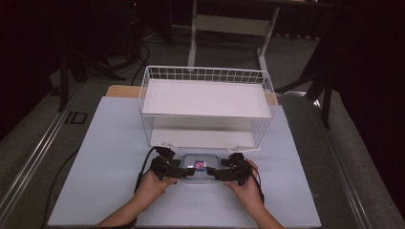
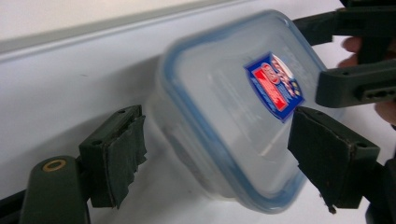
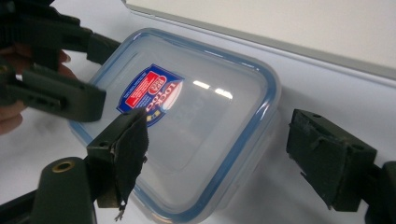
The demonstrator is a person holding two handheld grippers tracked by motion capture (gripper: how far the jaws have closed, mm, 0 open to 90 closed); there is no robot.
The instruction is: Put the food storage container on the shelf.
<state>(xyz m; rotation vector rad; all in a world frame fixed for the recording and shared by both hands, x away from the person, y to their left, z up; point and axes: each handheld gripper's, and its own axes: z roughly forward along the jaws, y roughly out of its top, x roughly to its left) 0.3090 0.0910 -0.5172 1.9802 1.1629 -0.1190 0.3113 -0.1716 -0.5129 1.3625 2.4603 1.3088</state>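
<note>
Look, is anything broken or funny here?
Yes: the black pad on the right gripper is frayed, peeling off its jaw at the lower edge. A pad on the left gripper is ragged too. The box looks whole, its lid on.

Dim high view with dark surroundings; motion-blurred container [image 2: 233, 107] up close, glare spots on its lid [image 3: 187, 116].

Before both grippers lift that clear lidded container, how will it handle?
The container looks like rigid plastic, so probably stiff. It seems empty, so likely light. Its glossy lid shows reflections, so it may slip; the left gripper and right gripper straddle opposite ends.
</note>
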